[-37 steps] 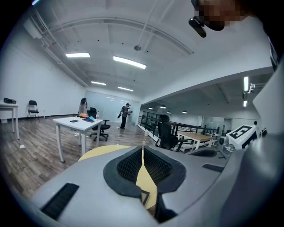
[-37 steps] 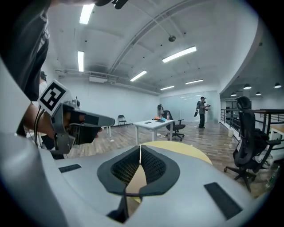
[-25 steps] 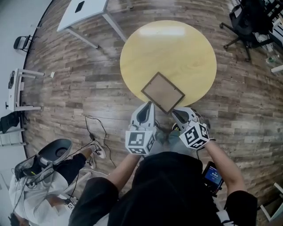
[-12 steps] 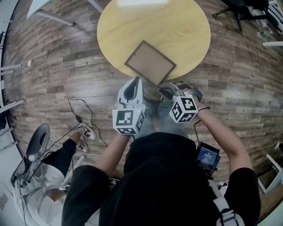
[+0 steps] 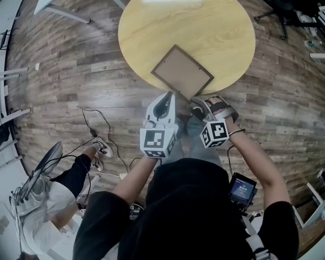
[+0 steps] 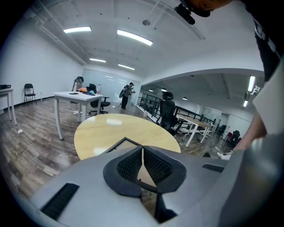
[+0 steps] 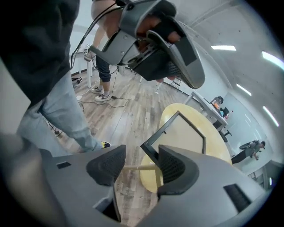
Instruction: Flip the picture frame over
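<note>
The picture frame (image 5: 183,72) lies flat on the round yellow table (image 5: 152,30), brown side up, with one corner over the near edge. My left gripper (image 5: 170,96) hovers just short of that corner, and its pads meet in a thin line: shut and empty (image 6: 142,153). The frame (image 6: 116,145) shows just past its tips. My right gripper (image 5: 196,106) is beside it; its jaws (image 7: 140,162) have just been opening and stand wide apart. The frame's dark corner (image 7: 148,147) shows in the gap close to the right-hand pad, and neither pad presses on it.
The table stands on a wood-plank floor. A seated person (image 5: 56,198) and a loose cable (image 5: 101,134) are at the lower left. A black office chair (image 5: 289,10) stands at the far right. A white desk (image 6: 77,95) stands beyond the table.
Both grippers have come down toward the table's near edge, and the right one has rolled, turning its marker cube. The frame lies where it did on the table.
</note>
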Motion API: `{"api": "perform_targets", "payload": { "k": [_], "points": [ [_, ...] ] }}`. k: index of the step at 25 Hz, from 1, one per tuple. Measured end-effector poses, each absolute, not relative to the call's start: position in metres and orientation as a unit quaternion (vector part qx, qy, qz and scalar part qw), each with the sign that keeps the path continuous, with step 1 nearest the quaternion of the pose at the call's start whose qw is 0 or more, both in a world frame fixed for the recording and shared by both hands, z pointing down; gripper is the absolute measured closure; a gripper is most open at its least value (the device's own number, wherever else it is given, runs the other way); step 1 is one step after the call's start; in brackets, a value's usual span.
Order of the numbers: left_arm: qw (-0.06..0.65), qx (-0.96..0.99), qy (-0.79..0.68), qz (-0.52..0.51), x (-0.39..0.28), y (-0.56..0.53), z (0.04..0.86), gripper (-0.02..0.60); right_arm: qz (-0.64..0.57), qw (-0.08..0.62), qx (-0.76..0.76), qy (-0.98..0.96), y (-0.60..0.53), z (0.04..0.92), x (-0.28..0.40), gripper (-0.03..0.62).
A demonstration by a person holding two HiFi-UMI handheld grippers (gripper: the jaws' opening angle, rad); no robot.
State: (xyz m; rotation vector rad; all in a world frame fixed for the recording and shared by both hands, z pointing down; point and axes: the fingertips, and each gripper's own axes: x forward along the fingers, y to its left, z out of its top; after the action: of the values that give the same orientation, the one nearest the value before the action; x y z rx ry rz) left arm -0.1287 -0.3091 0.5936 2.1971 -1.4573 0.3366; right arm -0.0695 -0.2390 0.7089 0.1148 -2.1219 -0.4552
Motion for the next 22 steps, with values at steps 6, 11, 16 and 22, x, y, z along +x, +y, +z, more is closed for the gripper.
{"api": "perform_targets", "payload": {
  "k": [6, 11, 16, 22],
  "points": [
    [0.243, 0.798, -0.537, 0.125, -0.133, -0.309, 0.600, 0.552, -0.287, 0.478, 0.047, -0.829, -0.248, 0.716, -0.083, 0.368],
    [0.249, 0.788, -0.550, 0.121, -0.144, -0.305, 0.605, 0.552, -0.348, 0.494, 0.052, -0.795, -0.256, 0.737, -0.092, 0.367],
    [0.250, 0.784, -0.557, 0.116, -0.148, -0.305, 0.606, 0.552, -0.374, 0.480, 0.094, -0.788, -0.271, 0.722, -0.100, 0.450],
    [0.251, 0.780, -0.561, 0.115, -0.154, -0.306, 0.607, 0.552, -0.359, 0.449, 0.093, -0.813, -0.259, 0.704, -0.095, 0.462]
  ]
}}
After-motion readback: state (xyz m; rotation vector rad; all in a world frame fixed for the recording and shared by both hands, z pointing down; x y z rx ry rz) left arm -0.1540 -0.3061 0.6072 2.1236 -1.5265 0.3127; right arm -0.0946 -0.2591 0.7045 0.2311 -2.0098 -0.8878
